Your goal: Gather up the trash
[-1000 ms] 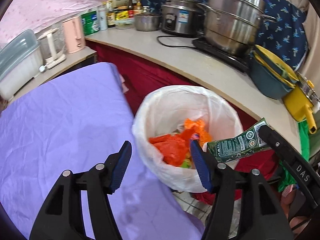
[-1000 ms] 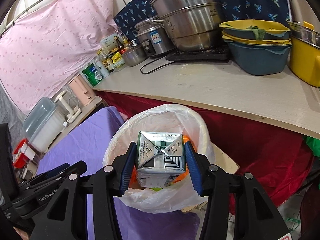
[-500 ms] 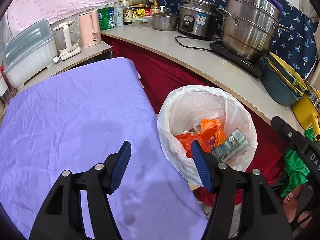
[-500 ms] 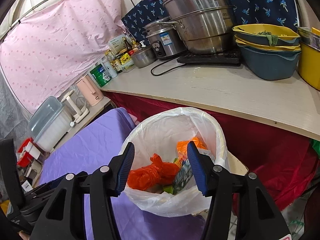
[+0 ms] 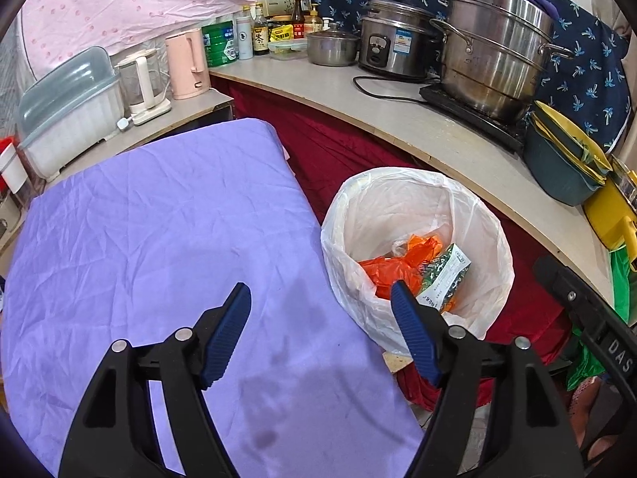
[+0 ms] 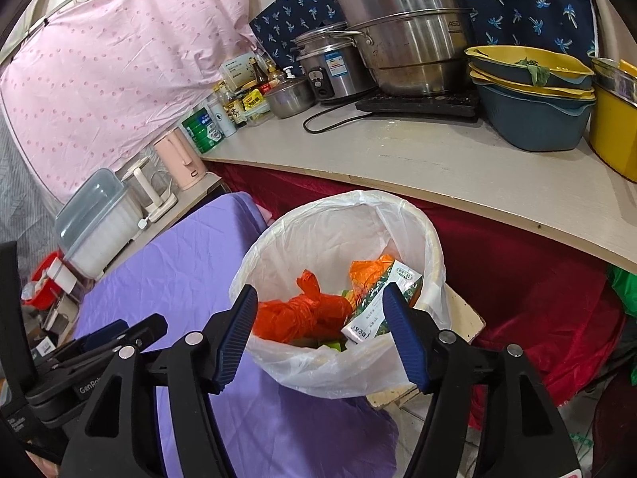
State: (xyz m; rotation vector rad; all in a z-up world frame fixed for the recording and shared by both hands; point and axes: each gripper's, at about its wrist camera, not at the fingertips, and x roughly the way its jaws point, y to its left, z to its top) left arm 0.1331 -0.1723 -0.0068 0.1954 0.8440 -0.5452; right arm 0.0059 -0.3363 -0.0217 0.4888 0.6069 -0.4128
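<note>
A bin lined with a white bag (image 5: 422,195) (image 6: 326,227) stands on the floor beside the purple-covered table (image 5: 167,231) (image 6: 187,263). Inside lie orange plastic bags (image 5: 398,267) (image 6: 306,310) and a green-and-white carton (image 5: 446,275) (image 6: 378,298). My left gripper (image 5: 320,310) is open and empty over the table's right edge, next to the bin. My right gripper (image 6: 316,310) is open and empty just above the bin's near rim. The left gripper's body shows at the lower left of the right wrist view (image 6: 99,342).
A curved beige counter (image 5: 398,119) (image 6: 438,159) behind the bin carries steel pots (image 5: 493,51), a rice cooker (image 5: 394,47), stacked basins (image 6: 529,99), bottles and a pink kettle (image 5: 187,63). Red cloth (image 6: 517,263) hangs below the counter.
My right gripper opened and let go of the carton, which fell into the bin. Both grippers have drawn back from the bin, the left one toward the table.
</note>
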